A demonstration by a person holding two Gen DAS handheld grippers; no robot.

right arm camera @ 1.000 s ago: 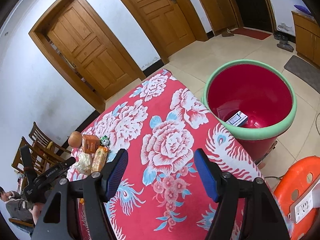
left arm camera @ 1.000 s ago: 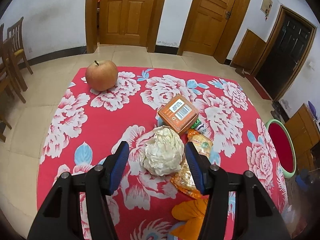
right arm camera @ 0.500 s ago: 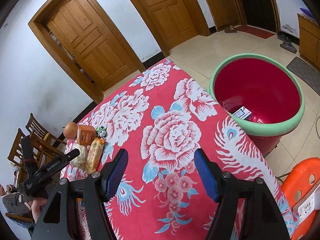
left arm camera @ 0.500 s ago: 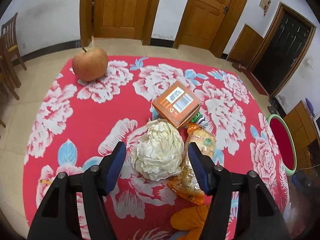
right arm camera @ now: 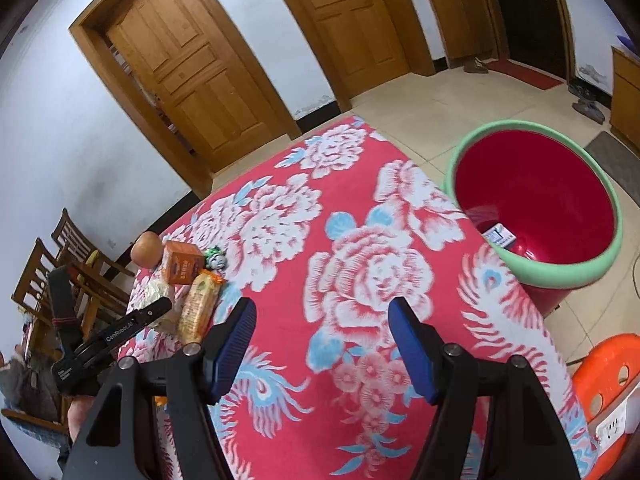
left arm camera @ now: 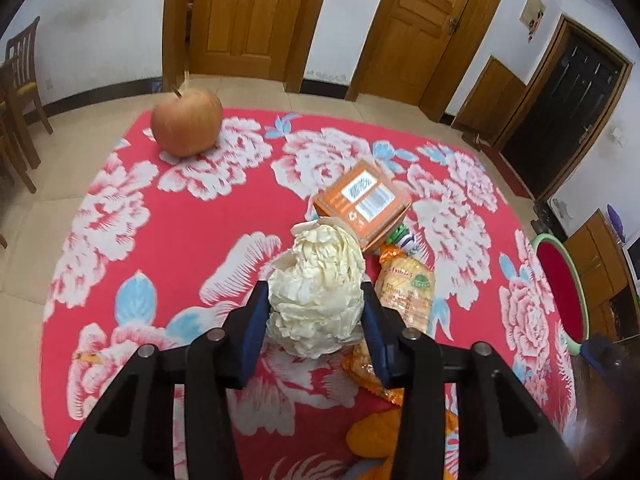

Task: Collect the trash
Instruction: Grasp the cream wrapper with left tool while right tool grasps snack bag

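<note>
A crumpled white paper ball (left arm camera: 316,292) lies on the red floral tablecloth (left arm camera: 168,216). My left gripper (left arm camera: 316,320) has closed its blue pads against both sides of the ball. Beside it lie an orange box (left arm camera: 362,200), a yellow snack packet (left arm camera: 404,292) and a small green-white wrapper (left arm camera: 402,238). My right gripper (right arm camera: 324,344) is open and empty above the cloth. The red bin with a green rim (right arm camera: 536,200) stands on the floor at the table's right and holds a small blue-white box (right arm camera: 498,236).
An apple (left arm camera: 186,122) sits at the table's far left corner. An orange peel-like scrap (left arm camera: 376,436) lies near my left gripper. Wooden chairs (right arm camera: 60,264) stand beyond the table. An orange plastic stool (right arm camera: 608,384) is at lower right.
My left gripper moved forward over the paper ball and its fingers closed in on it. My right gripper drifted slightly and stayed open.
</note>
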